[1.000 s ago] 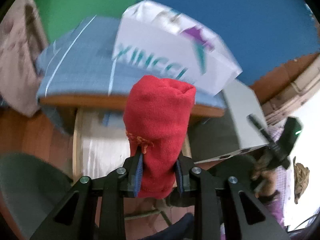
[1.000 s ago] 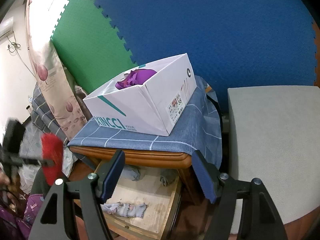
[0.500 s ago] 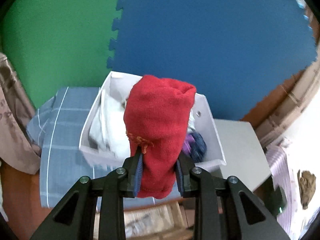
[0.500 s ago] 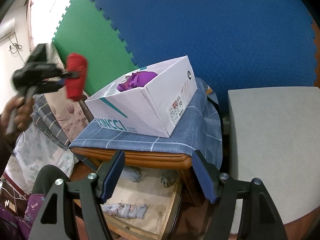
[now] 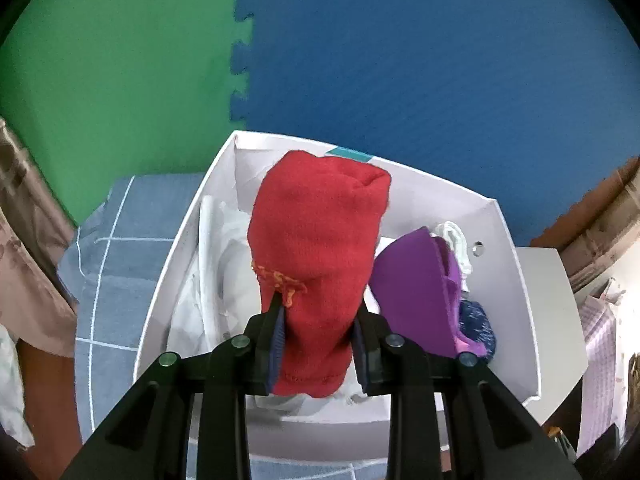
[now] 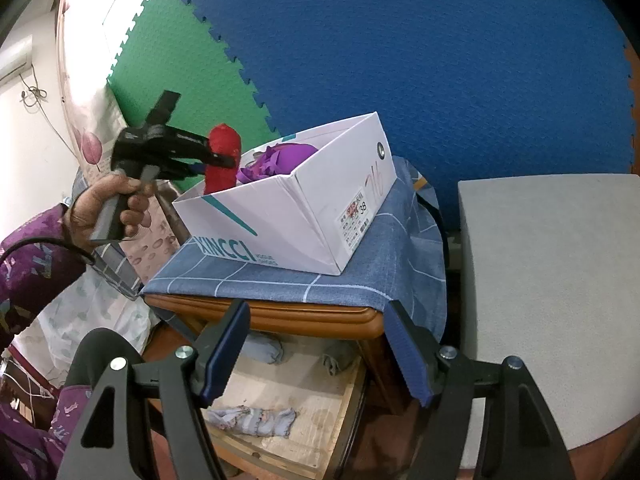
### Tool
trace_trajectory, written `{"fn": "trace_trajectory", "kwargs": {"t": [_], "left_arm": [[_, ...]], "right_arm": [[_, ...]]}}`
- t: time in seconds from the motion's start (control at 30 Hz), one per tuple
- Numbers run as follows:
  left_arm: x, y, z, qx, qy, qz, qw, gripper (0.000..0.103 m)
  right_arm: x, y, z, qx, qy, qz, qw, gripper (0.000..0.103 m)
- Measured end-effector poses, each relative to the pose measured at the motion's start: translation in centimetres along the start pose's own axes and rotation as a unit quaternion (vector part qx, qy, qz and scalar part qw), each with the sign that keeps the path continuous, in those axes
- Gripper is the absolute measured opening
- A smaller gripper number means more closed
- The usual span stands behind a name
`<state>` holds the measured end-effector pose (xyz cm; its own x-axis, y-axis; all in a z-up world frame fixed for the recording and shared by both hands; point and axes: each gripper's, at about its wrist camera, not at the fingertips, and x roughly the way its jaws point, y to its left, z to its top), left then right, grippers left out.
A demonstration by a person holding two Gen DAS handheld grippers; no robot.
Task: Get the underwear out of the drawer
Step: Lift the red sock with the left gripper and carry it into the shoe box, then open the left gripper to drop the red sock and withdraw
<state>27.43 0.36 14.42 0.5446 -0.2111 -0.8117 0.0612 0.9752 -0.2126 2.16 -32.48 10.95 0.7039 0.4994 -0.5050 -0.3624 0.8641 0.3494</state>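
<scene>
My left gripper (image 5: pixel 318 330) is shut on a rolled red underwear (image 5: pixel 320 264) and holds it over the open white box (image 5: pixel 516 292); both show in the right wrist view, the red roll (image 6: pixel 222 160) at the box's near-left end. The box (image 6: pixel 280 224) holds purple underwear (image 5: pixel 416 292), white and dark blue pieces. My right gripper (image 6: pixel 316 350) is open and empty in front of the open wooden drawer (image 6: pixel 348 408). In the drawer lie a pale blue frilled piece (image 6: pixel 252 420), a blue roll (image 6: pixel 262 350) and a grey piece (image 6: pixel 334 360).
The box stands on a blue checked cloth (image 6: pixel 280 284) over the wooden cabinet (image 6: pixel 280 316). A grey surface (image 6: pixel 548 280) lies to the right. Blue and green foam mats (image 6: pixel 400 40) cover the wall behind. A curtain (image 6: pixel 92 120) hangs at the left.
My left gripper has risen from beside the drawer with the red underwear and moved over the white box. The right gripper has stayed still.
</scene>
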Motion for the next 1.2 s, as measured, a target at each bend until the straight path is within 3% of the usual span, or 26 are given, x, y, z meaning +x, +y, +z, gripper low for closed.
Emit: {"fn": "trace_trajectory", "kwargs": {"t": [0.47, 0.53, 0.67, 0.73, 0.9, 1.0, 1.2], "left_arm": [[2.6, 0.4, -0.6, 0.008, 0.013, 0.026, 0.9996, 0.035], [2.7, 0.1, -0.8, 0.018, 0.010, 0.037, 0.9991, 0.039], [3.0, -0.2, -1.6, 0.035, 0.005, 0.066, 0.9972, 0.065], [2.9, -0.6, -2.2, 0.048, -0.001, 0.079, 0.9957, 0.069], [2.6, -2.4, -3.5, 0.096, -0.008, 0.130, 0.9868, 0.087], [1.6, -3.7, -4.6, 0.131, -0.038, 0.162, 0.9774, 0.089], [-0.7, -5.2, -5.8, 0.159, -0.072, 0.168, 0.9703, 0.091]], "right_arm": [[0.2, 0.1, 0.1, -0.002, 0.005, 0.000, 1.000, 0.071], [0.3, 0.1, 0.1, -0.003, 0.006, 0.000, 1.000, 0.071], [0.2, 0.2, 0.1, -0.003, 0.006, -0.001, 1.000, 0.071], [0.2, 0.2, 0.2, -0.003, 0.007, -0.001, 1.000, 0.071], [0.4, 0.2, 0.2, -0.003, 0.010, -0.003, 1.000, 0.071], [0.4, 0.2, 0.1, -0.006, 0.012, -0.004, 1.000, 0.071], [0.8, 0.5, 0.1, -0.013, 0.019, -0.009, 1.000, 0.071]]}}
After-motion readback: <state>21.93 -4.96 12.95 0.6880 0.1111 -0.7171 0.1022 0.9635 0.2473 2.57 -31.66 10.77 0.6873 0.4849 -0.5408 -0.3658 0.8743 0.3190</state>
